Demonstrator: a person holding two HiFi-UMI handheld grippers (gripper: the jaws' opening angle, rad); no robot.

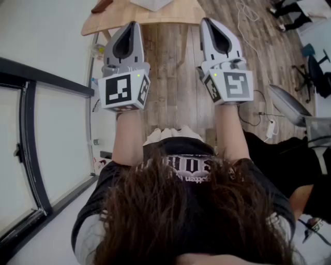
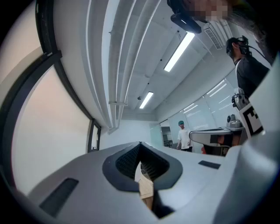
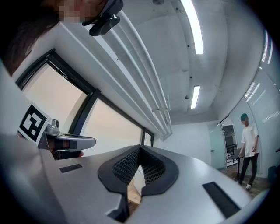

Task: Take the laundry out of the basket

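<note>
No basket shows in any view. My left gripper (image 1: pixel 130 26) and right gripper (image 1: pixel 206 23) are held up side by side in front of the person, pointing towards a wooden table (image 1: pixel 119 18). Both are shut with their tips together and nothing between them. In the left gripper view the left gripper (image 2: pixel 140 145) points up at the ceiling and far wall. The right gripper view shows the right gripper (image 3: pixel 140 148) tilted up the same way. A white thing (image 1: pixel 152 4), perhaps cloth, lies on the table at the top edge.
A dark-framed window wall (image 1: pixel 31 129) runs along the left. On the wooden floor to the right lie a white cable (image 1: pixel 248 26), an office chair (image 1: pixel 315 72) and a grey curved object (image 1: pixel 289 103). A person (image 3: pixel 247 146) stands far off by glass doors.
</note>
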